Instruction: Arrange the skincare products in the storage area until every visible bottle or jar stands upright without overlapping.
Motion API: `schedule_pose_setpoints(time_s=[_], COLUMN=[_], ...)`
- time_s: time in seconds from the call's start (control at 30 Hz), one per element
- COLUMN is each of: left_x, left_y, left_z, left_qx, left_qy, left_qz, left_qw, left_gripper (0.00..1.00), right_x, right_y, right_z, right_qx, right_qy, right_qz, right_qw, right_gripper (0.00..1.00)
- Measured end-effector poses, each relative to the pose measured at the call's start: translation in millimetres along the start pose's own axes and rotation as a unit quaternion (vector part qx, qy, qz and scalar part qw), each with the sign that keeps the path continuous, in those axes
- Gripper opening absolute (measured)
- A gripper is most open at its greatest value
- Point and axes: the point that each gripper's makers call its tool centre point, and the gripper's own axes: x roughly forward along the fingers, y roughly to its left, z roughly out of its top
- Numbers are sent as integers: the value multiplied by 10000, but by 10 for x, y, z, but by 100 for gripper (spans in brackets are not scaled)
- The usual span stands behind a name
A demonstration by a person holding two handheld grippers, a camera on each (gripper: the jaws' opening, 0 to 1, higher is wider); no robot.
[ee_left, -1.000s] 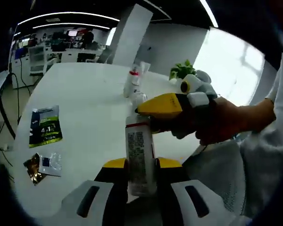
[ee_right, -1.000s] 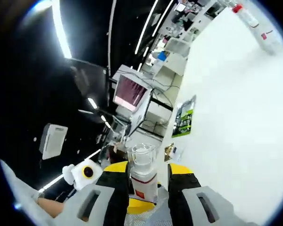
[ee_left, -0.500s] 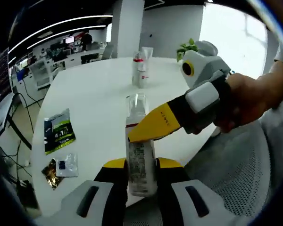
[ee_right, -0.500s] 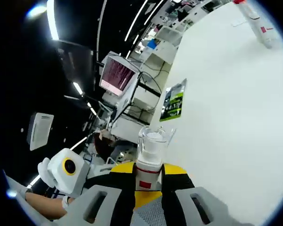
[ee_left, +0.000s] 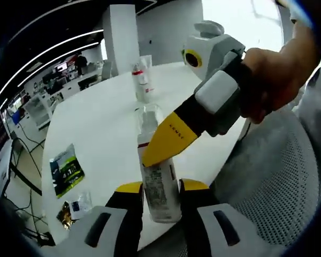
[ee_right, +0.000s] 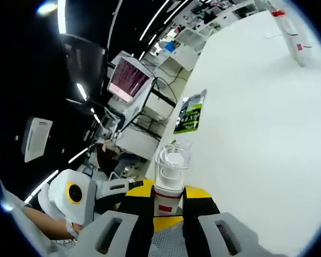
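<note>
A white spray bottle (ee_left: pixel 159 190) with a clear cap (ee_left: pixel 148 115) is held between both grippers above the near edge of the white table (ee_left: pixel 107 128). My left gripper (ee_left: pixel 161 187) is shut on its printed body. My right gripper (ee_left: pixel 168 140) comes in from the right, one yellow jaw lying across the bottle's neck. In the right gripper view that gripper (ee_right: pixel 168 194) is shut on the same bottle (ee_right: pixel 167 201) just below the clear cap (ee_right: pixel 171 163). Two more products (ee_left: pixel 142 80) stand upright at the table's far side; one of them, a bottle (ee_right: pixel 289 27), lies towards the upper right.
A green sachet (ee_left: pixel 67 170) and small foil packets (ee_left: pixel 75 206) lie on the table's left part; the sachet (ee_right: pixel 188 112) is also in the right gripper view. A grey mesh chair (ee_left: pixel 278 176) is at the right. A person's hand (ee_left: pixel 273 80) holds the right gripper. Office desks stand beyond.
Both views have shifted with the hands. The right gripper's jaws have gone from standing open around the bottle's neck to shut on it. The left gripper stays shut on the bottle.
</note>
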Motion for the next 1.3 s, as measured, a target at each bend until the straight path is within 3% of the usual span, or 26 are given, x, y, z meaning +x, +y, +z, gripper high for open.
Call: schedule_pose_setpoints(time_s=[0.47,0.5,0.67,0.77,1.0,1.3], left_x=[-42,-40,-46,-67,-87,-40], left_y=[92,91,127,186,248,223], left_z=[165,161,112,110,123,63], left_qx=[107,127,222,326,260,383], left_qy=[-407,-400,-295,-293,-341,-159], left_qz=[212,210,327,468,639,629], left_qw=[9989,9989,9988,9979,9970,9972], left_gripper=[31,30,30,22,25,26], right_x=[-187,-222,-338,-405,-599,-791], right_y=[-24,-86,-167,-232,-508,-917], right_z=[192,236,368,436,589,1011], right_qx=[-485,-605,-557,-583,-679,-978], right_qy=[-502,-598,-829,-899,-1106,-1504], right_qz=[-361,-562,-713,-780,-1135,-1645], right_qw=[9969,9948,9924,9912,9850,9699], right_gripper=[11,11,11,11,11,11])
